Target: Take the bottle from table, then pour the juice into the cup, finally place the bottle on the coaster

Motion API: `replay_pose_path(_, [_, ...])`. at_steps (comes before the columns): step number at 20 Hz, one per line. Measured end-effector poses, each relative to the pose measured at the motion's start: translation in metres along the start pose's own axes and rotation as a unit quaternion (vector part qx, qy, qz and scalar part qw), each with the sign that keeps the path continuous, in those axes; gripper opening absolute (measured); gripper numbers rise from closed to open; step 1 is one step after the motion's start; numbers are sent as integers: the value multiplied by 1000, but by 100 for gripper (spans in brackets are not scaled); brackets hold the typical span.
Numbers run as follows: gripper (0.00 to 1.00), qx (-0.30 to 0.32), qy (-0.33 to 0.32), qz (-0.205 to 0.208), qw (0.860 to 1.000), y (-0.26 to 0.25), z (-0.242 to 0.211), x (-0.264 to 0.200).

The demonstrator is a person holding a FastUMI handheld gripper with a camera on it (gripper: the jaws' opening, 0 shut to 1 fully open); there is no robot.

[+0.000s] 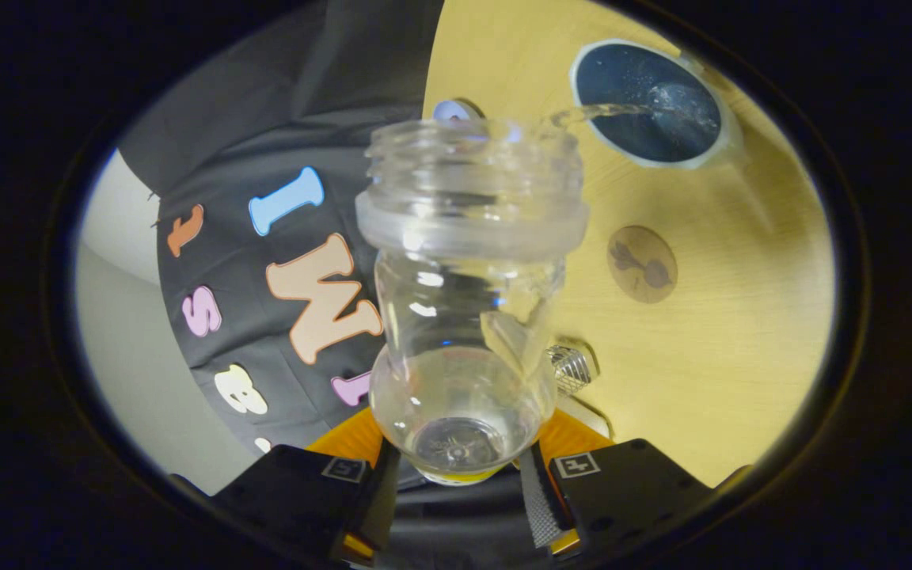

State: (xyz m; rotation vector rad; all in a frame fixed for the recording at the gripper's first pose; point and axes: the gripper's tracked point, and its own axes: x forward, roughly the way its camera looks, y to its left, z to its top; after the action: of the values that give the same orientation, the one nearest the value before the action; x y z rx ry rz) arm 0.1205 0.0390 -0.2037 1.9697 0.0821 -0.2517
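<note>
- The gripper (456, 467) holds the bottle (468, 301) by its base: both fingers press on the rounded bottom part, one on each side, so the base sits right between them.
- The bottle is clear, open and without a cap. It is tipped over, and its wide threaded mouth points away from the fingers, toward the cup (650, 103).
- A thin stream of clear liquid (594, 113) leaves the rim of the mouth and falls into the cup, where it makes a small splash.
- The cup is dark inside with a pale rim. It stands on the wooden table (741, 317), beyond the bottle's mouth.
- The round brown coaster (642, 264) lies flat on the table beside the bottle's body, nearer to the fingers than the cup, and apart from both.
- A small ribbed metal thing (573, 366) shows just beside the lower part of the bottle; I cannot tell what it is.
- Another small round thing (456, 111) shows behind the bottle's mouth, mostly hidden.
</note>
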Motion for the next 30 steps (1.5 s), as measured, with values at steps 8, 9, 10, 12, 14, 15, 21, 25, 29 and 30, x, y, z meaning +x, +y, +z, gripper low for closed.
replay_pose_path(8, [70, 11, -1, 1, 1000, 4, 1, 1])
replay_pose_path(9, [70, 12, -1, 1, 1000, 4, 0, 2])
replay_pose_path(10, [70, 14, -1, 1, 1000, 3, 0, 3])
replay_pose_path(12, [70, 18, 0, 2, 1000, 5, -1, 3])
replay_pose_path(14, [70, 21, -2, 2, 1000, 7, 1, 2])
replay_pose_path(15, [70, 23, -3, 2, 1000, 7, 1, 2])
replay_pose_path(21, [70, 36, -6, 1, 999, 10, 4, 3])
replay_pose_path(25, [70, 44, -6, -4, 999, 12, 5, 5])
replay_pose_path(29, [70, 56, -7, -4, 998, 13, 7, 6])
replay_pose_path(30, [70, 59, -6, -6, 998, 13, 8, 6])
